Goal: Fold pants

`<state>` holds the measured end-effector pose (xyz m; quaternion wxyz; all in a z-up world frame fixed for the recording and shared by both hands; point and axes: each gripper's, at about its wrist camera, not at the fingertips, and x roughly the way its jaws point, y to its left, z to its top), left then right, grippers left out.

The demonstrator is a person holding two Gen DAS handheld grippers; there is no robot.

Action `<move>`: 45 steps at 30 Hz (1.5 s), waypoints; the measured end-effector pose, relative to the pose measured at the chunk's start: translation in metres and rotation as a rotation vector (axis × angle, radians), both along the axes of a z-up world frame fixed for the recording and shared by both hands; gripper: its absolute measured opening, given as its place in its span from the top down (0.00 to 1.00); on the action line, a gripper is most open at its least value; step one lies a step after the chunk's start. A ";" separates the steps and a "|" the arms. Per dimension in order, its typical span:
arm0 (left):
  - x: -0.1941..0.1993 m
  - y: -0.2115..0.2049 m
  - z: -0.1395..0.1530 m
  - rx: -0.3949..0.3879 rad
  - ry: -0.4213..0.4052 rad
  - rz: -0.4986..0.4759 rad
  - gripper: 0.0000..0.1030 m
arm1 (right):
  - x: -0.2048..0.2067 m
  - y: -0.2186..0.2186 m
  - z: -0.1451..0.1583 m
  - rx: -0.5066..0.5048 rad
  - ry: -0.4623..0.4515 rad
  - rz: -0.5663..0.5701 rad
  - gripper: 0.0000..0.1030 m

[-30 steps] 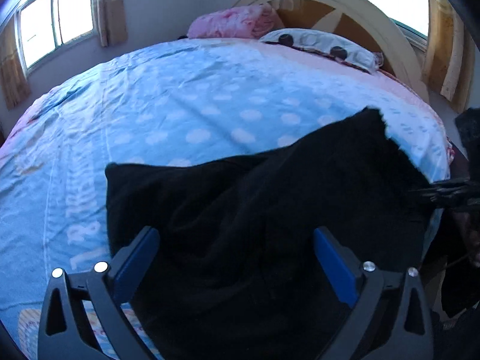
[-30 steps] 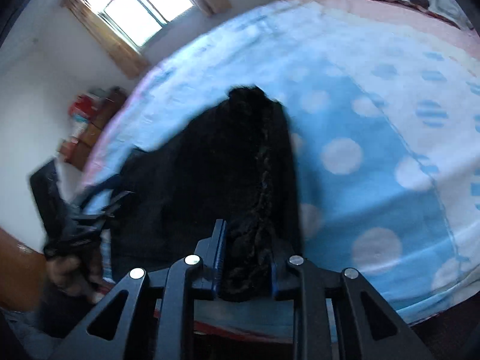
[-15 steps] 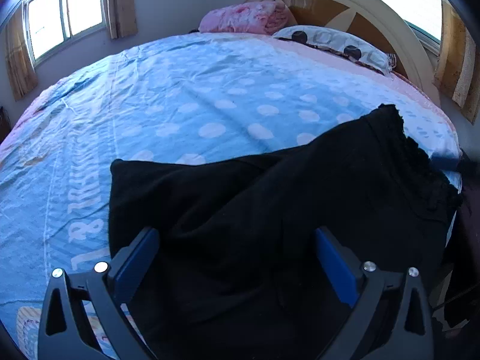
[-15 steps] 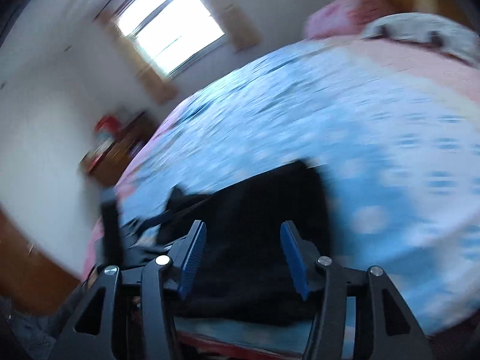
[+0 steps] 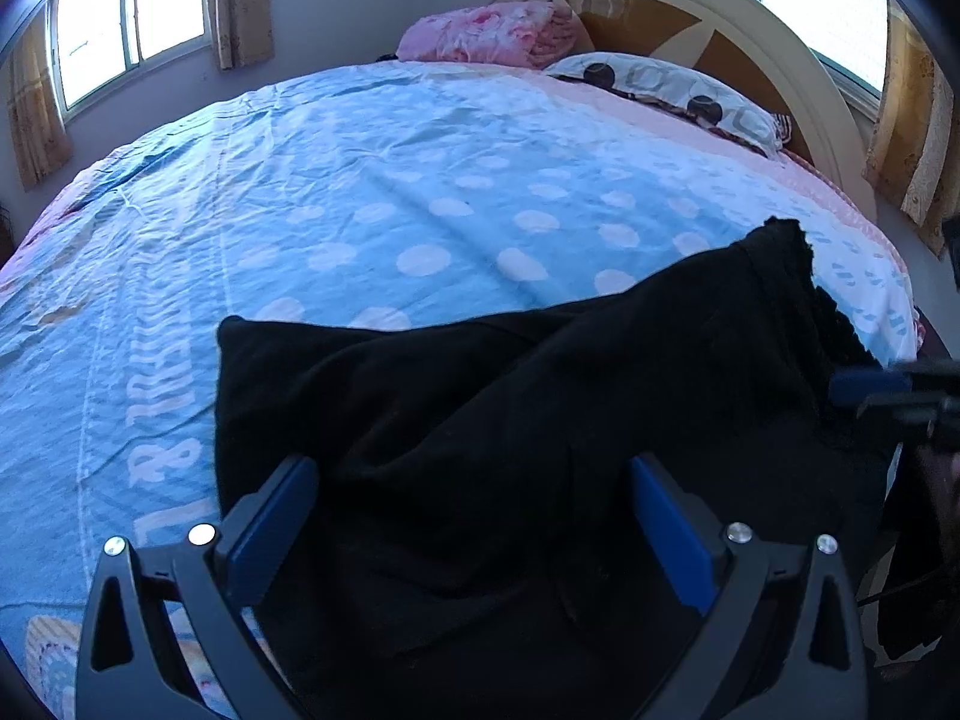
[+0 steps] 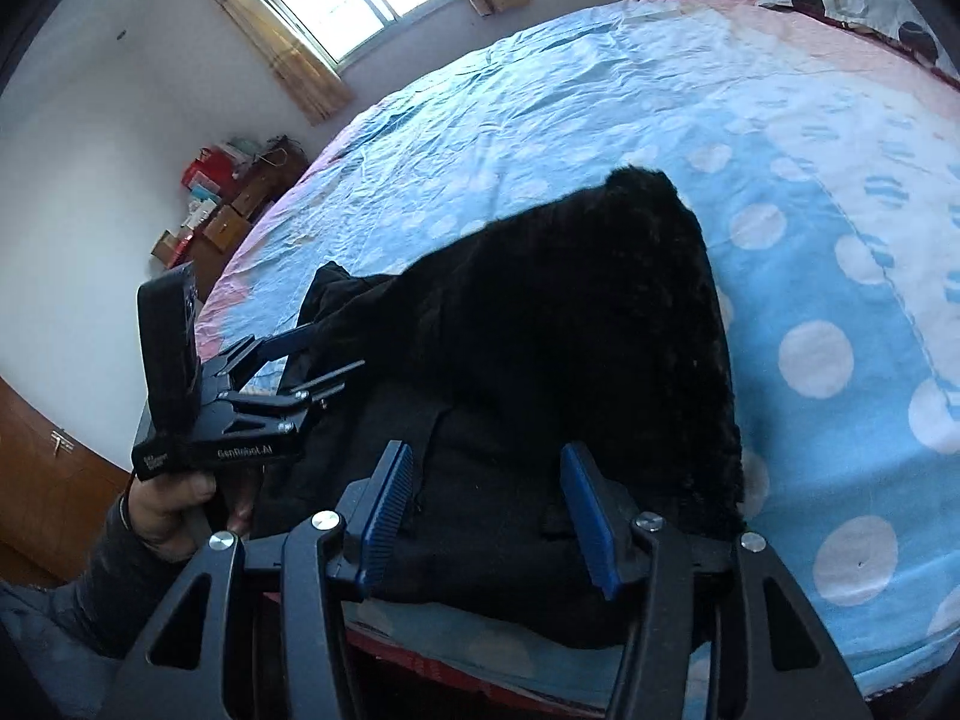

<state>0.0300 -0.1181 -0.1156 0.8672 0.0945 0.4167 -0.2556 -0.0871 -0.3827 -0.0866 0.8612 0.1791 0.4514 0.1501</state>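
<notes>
Pants point(image 5: 510, 450) on bed; both tools angled down, jaws apart.

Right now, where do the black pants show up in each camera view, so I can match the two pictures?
Left wrist view: the black pants fill the lower middle and right, on the bed, running up to a fuzzy end at upper right.
Right wrist view: the black pants fill the centre, with their fuzzy edge down the right side.
Shared landmark: the spotted pillow at the head of the bed.
</notes>
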 end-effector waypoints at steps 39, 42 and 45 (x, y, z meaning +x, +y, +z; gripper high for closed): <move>-0.079 0.079 -0.027 -0.110 0.038 0.097 0.00 | 0.236 0.205 -0.031 -0.042 0.276 0.499 0.81; -0.084 0.076 -0.029 -0.102 0.018 0.098 0.00 | 0.244 0.218 -0.036 -0.095 0.247 0.525 0.83; -0.086 0.071 -0.030 -0.100 0.006 0.098 0.00 | 0.257 0.222 -0.039 -0.103 0.222 0.513 0.83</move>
